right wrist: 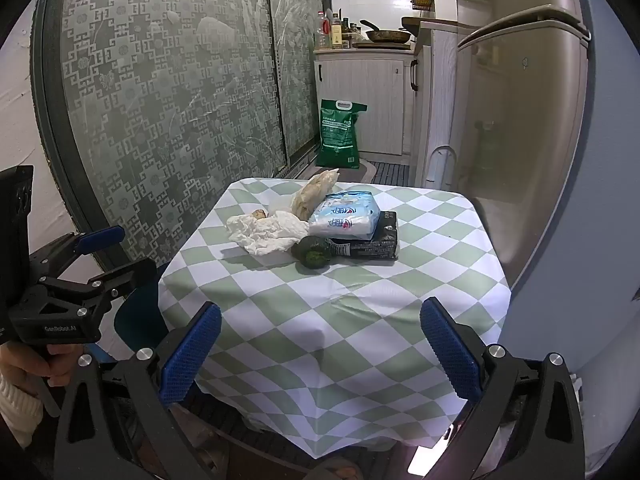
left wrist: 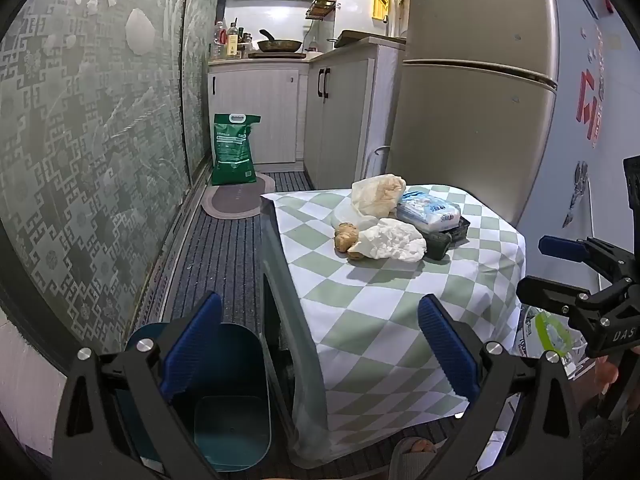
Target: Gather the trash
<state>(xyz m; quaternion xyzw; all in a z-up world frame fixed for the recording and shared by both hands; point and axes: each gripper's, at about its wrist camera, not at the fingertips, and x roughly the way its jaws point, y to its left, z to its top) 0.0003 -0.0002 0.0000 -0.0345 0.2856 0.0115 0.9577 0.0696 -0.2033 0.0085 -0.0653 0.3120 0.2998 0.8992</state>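
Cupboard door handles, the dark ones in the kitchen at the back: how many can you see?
3. One handle is on the far cupboard's left door; a pair, handle and handle, sit side by side on the cupboard beside the fridge. Others may be hidden.

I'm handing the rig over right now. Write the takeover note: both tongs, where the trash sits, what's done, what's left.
Left tongs: open, empty, above the table's near left edge.
Right tongs: open, empty, over the near edge.
Trash: crumpled white paper, ginger-like lump and bagged scraps lie mid-table on the checked tablecloth.
Bin: on the floor left of the table, looks empty.
Done: nothing. Left: everything.
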